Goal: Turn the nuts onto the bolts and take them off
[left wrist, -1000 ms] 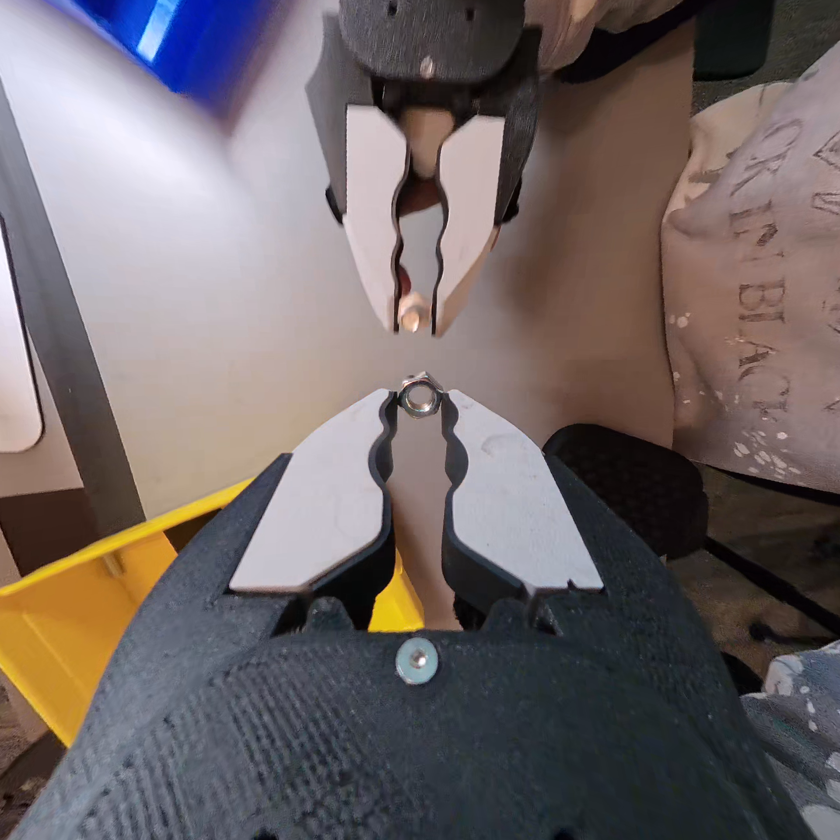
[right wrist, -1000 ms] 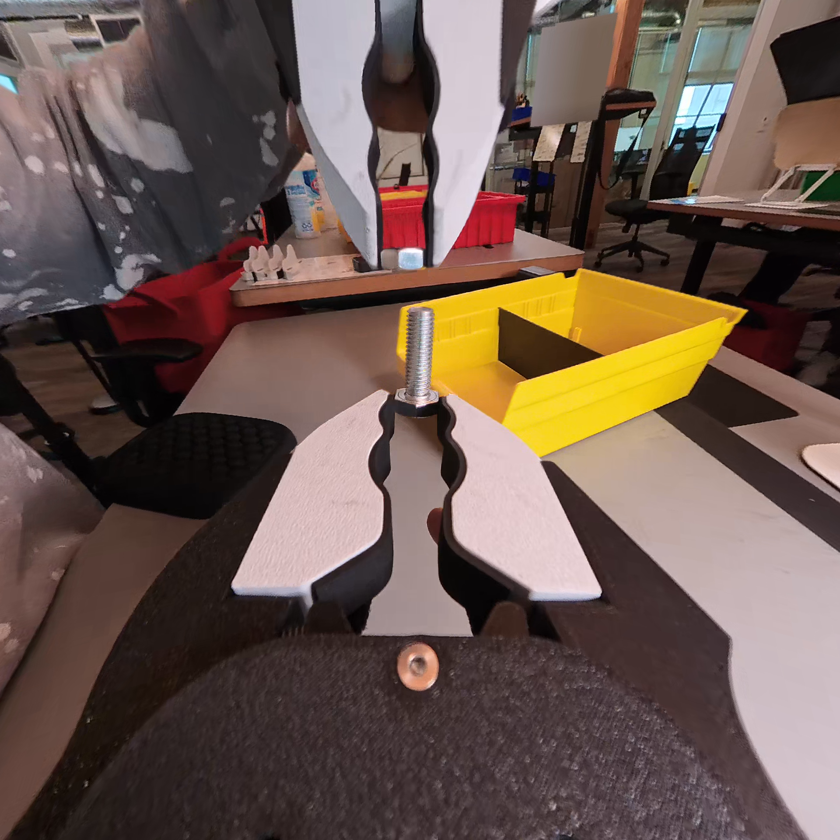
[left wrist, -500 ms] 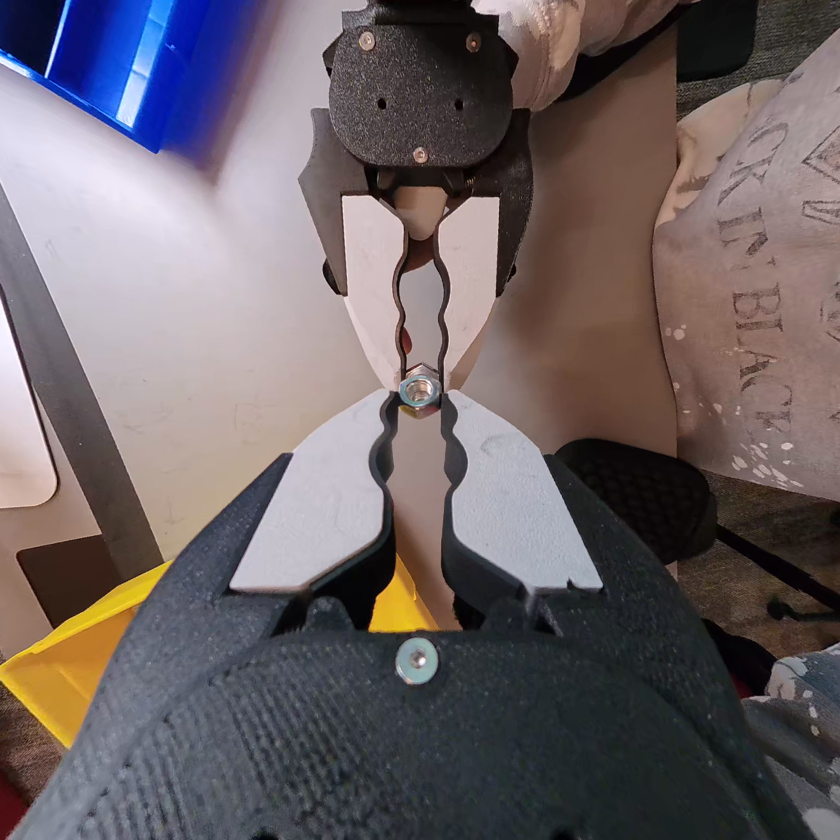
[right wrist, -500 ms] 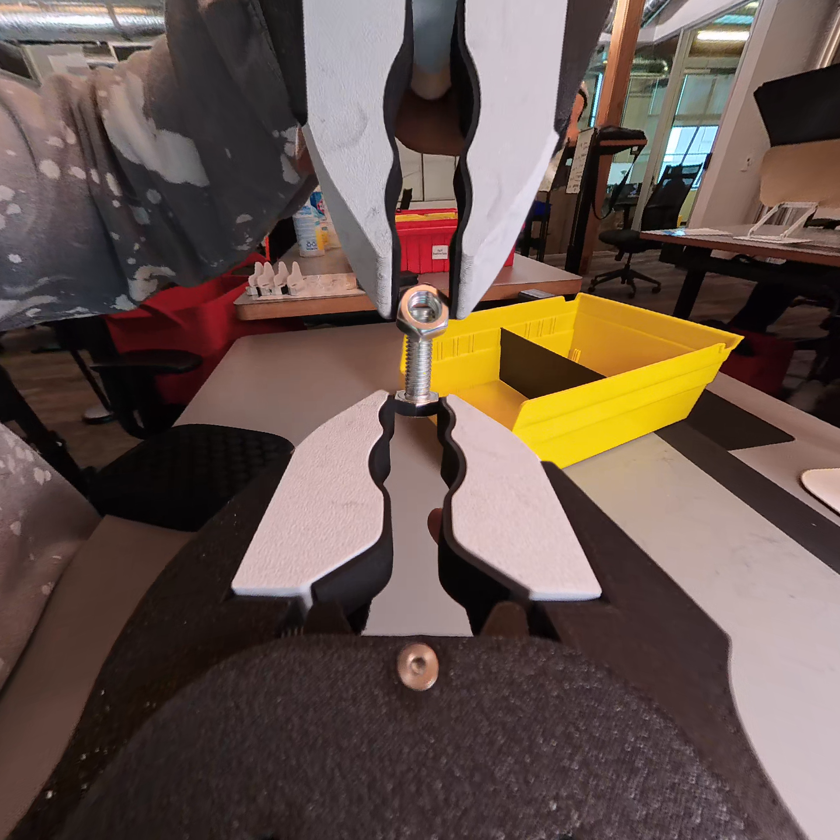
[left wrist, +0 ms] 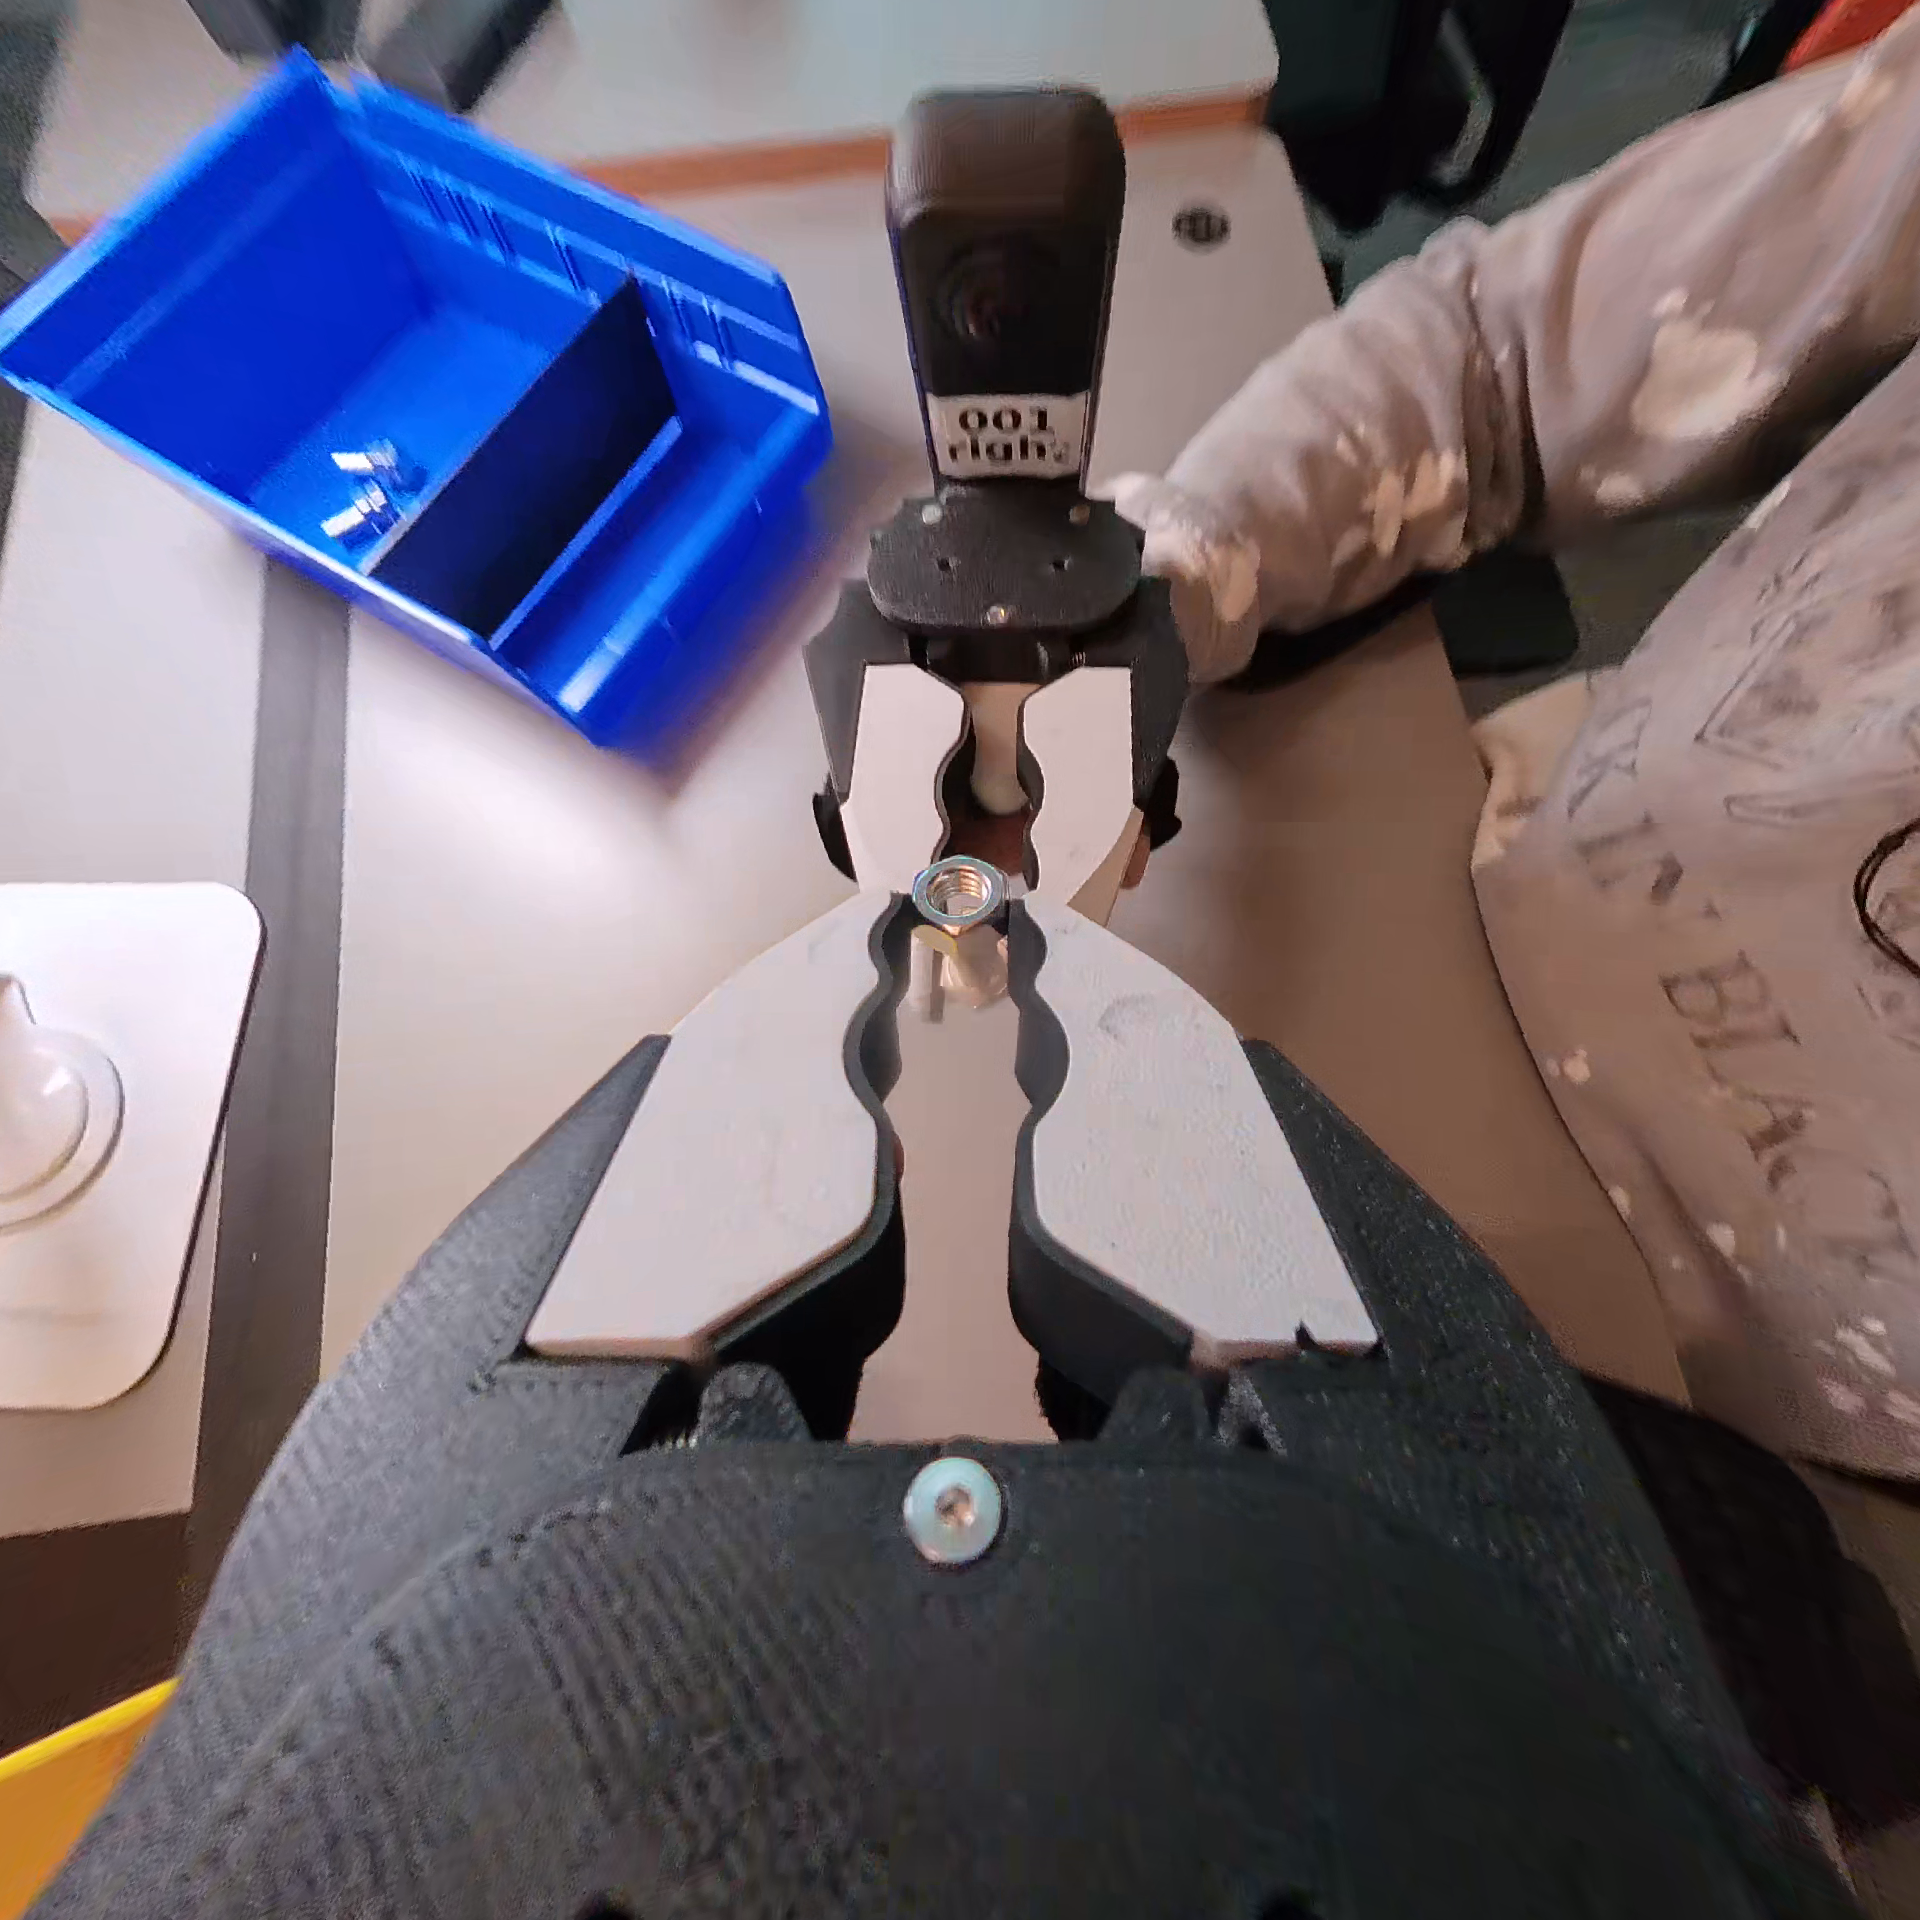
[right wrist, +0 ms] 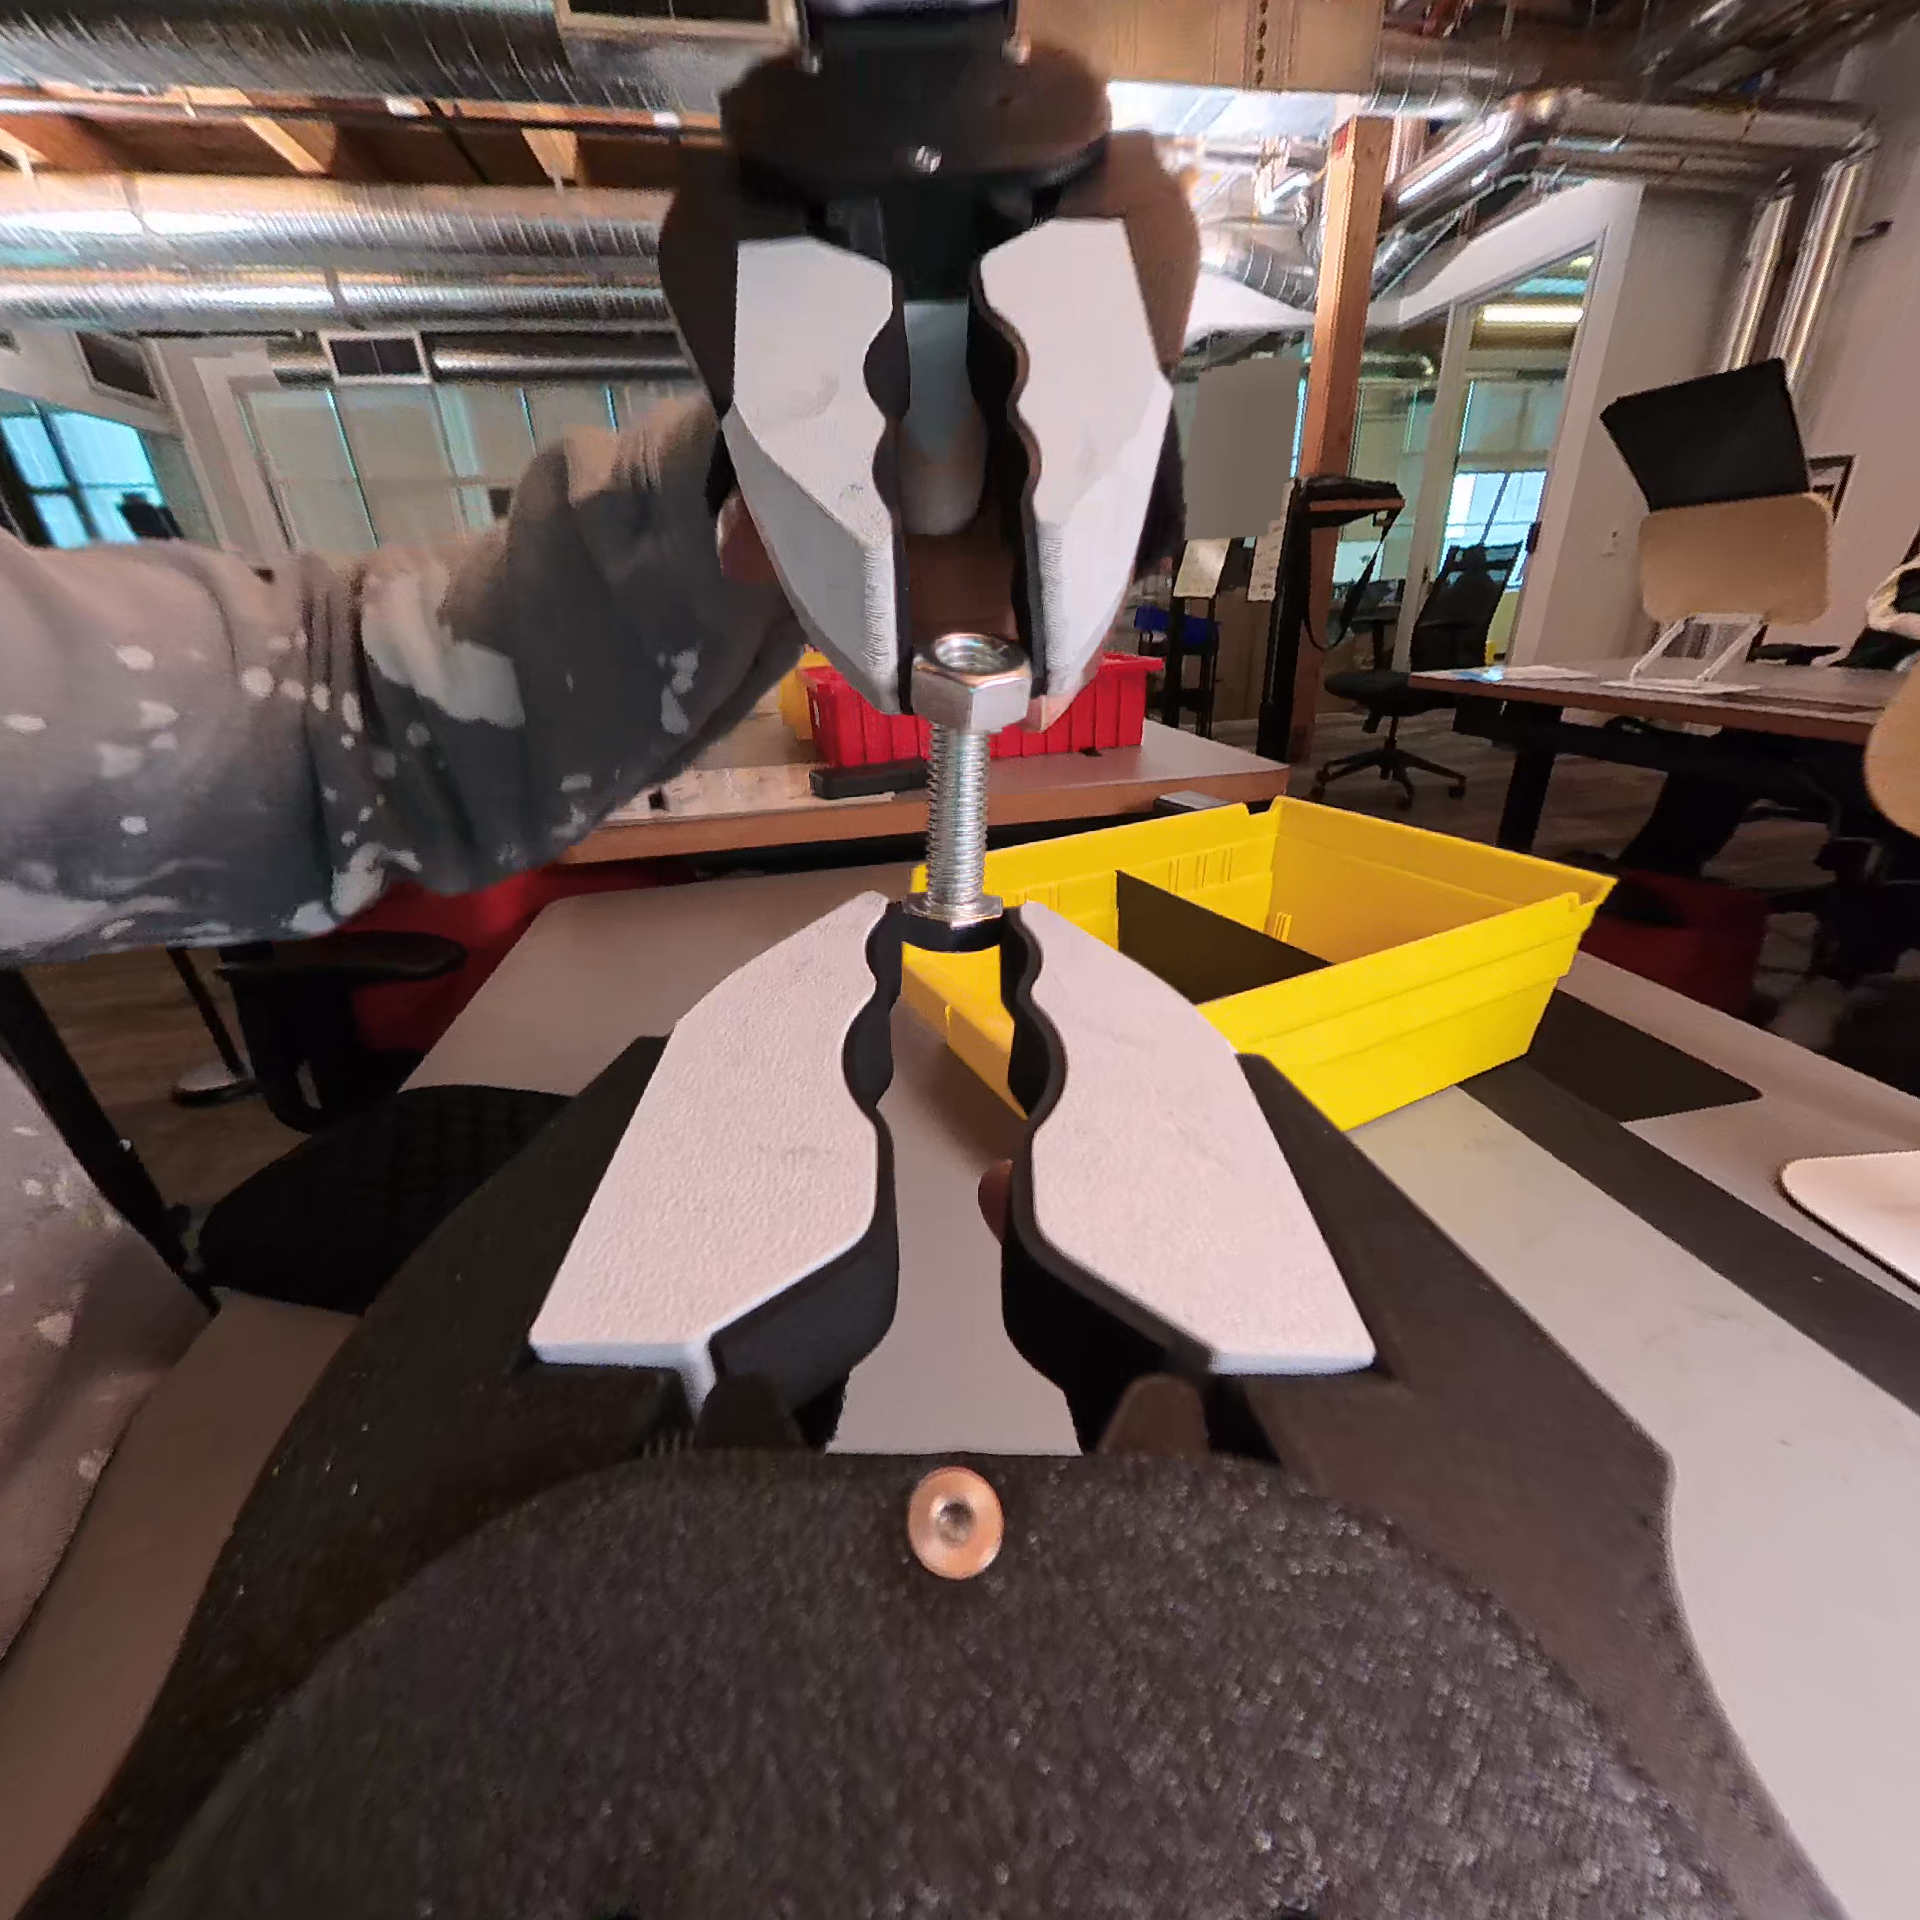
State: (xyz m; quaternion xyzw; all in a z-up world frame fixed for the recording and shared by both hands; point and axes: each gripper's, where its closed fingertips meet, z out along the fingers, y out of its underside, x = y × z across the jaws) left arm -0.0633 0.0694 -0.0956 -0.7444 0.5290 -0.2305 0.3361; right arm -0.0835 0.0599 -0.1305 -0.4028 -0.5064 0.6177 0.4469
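- Where the two grippers meet above the desk (right wrist: 1714, 1382), the nut (right wrist: 971, 686) is pinched by the left gripper (right wrist: 971, 681) at the bolt's tip.
- The bolt (right wrist: 958, 800) is clamped upright at its head by the right gripper (right wrist: 951, 925).

Silver ducts (right wrist: 312, 239) ran under the timber ceiling — a wooden post (right wrist: 1335, 416) stood at one o'clock. Windows (right wrist: 1481, 520) glowed behind it, an office chair (right wrist: 1392, 717) and long desk (right wrist: 1662, 701) at two o'clock.

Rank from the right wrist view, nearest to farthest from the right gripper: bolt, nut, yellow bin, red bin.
1. Bolt: head clamped in the right gripper.
2. Nut: on the bolt's far tip.
3. Yellow bin: ahead, right.
4. Red bin: rear table.
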